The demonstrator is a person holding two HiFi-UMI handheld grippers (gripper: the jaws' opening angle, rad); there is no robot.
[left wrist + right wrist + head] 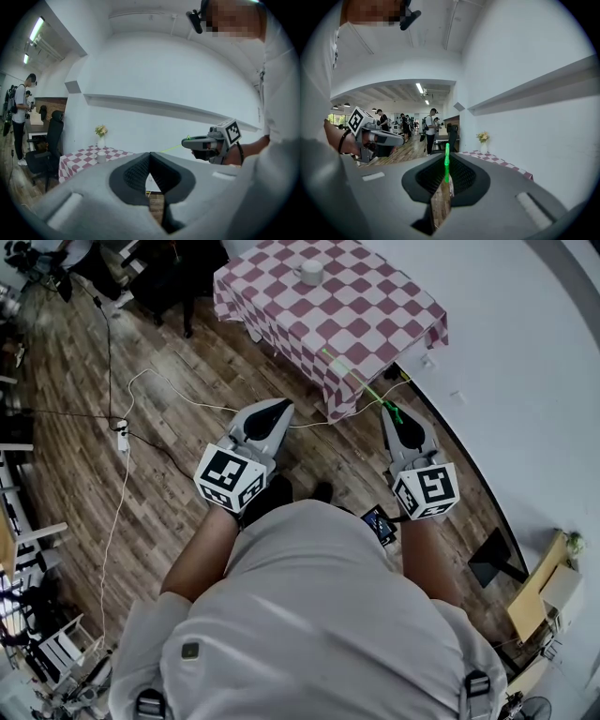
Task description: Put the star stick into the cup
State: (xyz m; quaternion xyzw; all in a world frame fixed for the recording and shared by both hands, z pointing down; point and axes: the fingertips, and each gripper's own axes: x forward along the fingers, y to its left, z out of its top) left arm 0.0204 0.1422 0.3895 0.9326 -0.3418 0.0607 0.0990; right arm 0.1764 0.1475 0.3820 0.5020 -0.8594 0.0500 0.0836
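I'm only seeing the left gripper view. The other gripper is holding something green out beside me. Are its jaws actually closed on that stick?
Observer: Yes. The right gripper view shows the right gripper with its jaws shut on the green stick.
Operator: Where's the cup from above?
Observer: In the head view the cup sits far back on the checked table, well beyond the near corner.
Operator: Anything on the floor?
Observer: A white power strip lies on the wood floor, off to the left.
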